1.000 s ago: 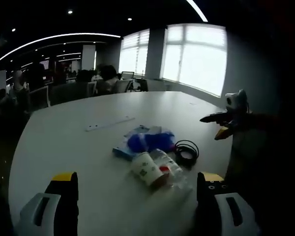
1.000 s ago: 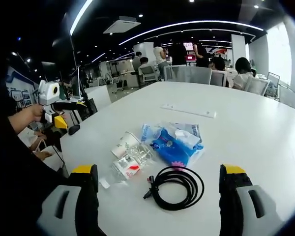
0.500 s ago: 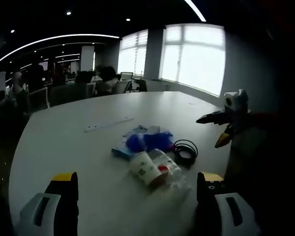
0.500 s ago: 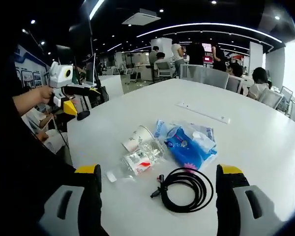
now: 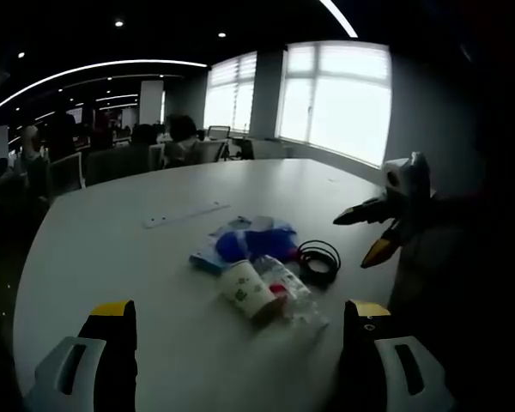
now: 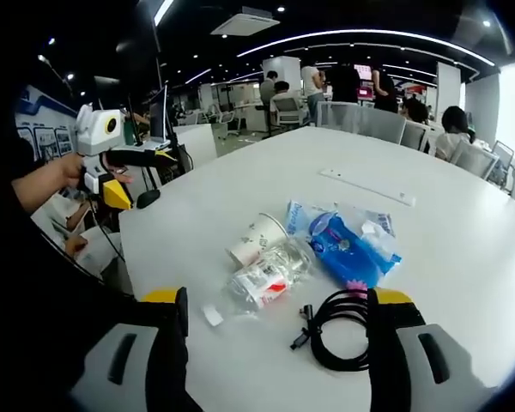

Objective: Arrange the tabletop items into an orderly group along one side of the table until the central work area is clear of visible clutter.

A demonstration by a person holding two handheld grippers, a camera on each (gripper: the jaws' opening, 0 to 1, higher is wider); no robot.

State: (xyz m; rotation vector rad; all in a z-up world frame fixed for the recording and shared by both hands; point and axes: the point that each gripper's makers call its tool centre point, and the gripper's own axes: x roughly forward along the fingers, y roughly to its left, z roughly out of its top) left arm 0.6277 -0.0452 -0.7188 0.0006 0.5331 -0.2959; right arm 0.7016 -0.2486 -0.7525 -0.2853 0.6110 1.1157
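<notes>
My fingers are spread wide on both sides and hold nothing. In the left gripper view my left gripper point(image 5: 236, 360) rises from the bottom with its yellow-tipped jaws far apart; in the right gripper view my right gripper point(image 6: 277, 360) stands the same way, parted and empty, above the near edge of the table point(image 6: 463, 215).

The clutter sits together in a loose heap on the white table point(image 5: 112, 249), between and beyond my jaws. In the right gripper view a paper cup point(image 6: 256, 239) lies on its side, touching a clear plastic bottle point(image 6: 269, 273) with a red-and-white label, also lying down. A small white cap point(image 6: 212, 315) rests just beside the bottle's mouth end. To the right of these lies a blue packet point(image 6: 348, 245), partly on a flat clear wrapper, and near it — closest to my right jaw — a coiled black cable point(image 6: 343, 326). Farther back a long white strip point(image 6: 366, 186) lies apart from the heap.

The left gripper view gives the same group from the other side: cup point(image 5: 249, 292) nearest, bottle point(image 5: 287, 292) against it, packet point(image 5: 245, 245) behind, cable point(image 5: 318, 257) to the right, strip point(image 5: 184, 215) well apart.

Each gripper shows in the other's view — the right one at the right edge, held in the air beside the table, the left one at the left with a hand point(image 6: 51, 176) on it, its jaws open.
</notes>
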